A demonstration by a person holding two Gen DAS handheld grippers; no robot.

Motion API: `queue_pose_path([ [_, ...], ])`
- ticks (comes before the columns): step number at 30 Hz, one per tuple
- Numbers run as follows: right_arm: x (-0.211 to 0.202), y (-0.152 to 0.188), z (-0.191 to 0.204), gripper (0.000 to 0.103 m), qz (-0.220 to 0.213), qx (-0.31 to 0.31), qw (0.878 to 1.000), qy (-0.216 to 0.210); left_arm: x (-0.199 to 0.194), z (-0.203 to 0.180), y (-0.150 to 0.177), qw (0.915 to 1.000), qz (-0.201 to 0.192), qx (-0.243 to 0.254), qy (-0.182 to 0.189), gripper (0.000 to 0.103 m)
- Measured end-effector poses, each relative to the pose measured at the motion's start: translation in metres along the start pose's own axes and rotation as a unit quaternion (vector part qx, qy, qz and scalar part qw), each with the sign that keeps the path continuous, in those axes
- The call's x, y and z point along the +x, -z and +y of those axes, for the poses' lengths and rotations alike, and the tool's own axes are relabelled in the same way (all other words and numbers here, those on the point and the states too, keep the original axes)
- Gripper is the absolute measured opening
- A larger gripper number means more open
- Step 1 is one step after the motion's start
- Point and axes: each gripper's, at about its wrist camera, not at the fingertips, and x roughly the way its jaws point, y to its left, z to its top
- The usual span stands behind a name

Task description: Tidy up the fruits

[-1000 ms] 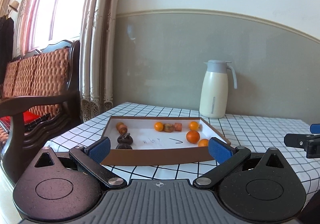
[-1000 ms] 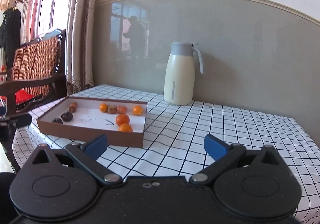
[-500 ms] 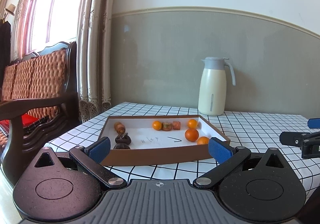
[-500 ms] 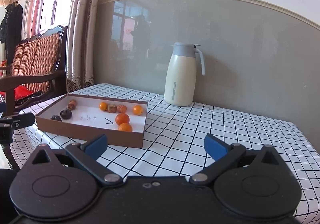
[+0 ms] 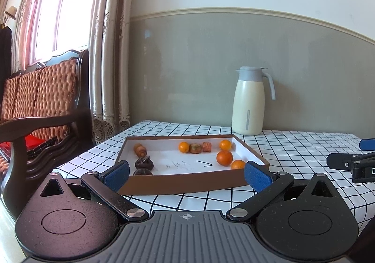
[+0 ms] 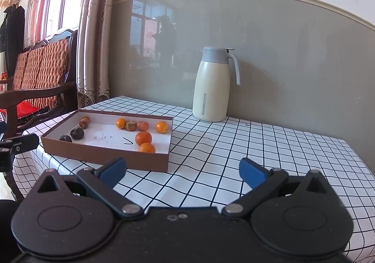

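Cream jug behind fruit box

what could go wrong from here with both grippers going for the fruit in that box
The oranges, such as the largest orange, are round and lie loose in the shallow box, so a pinch slightly off centre may roll one away. The two dark fruits sit close to the box's near wall, which may block a finger. Both the left gripper and right gripper are open near the same box and might collide if they reach in together.
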Motion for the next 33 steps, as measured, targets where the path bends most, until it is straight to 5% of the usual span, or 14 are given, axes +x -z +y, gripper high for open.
queue_pose_path([
  [33, 0.0002, 0.0003, 0.0003, 0.097, 0.000, -0.001, 1.000, 0.001, 0.0007, -0.0054, 0.0001, 1.0000, 0.000, 0.001, -0.002, 0.103],
])
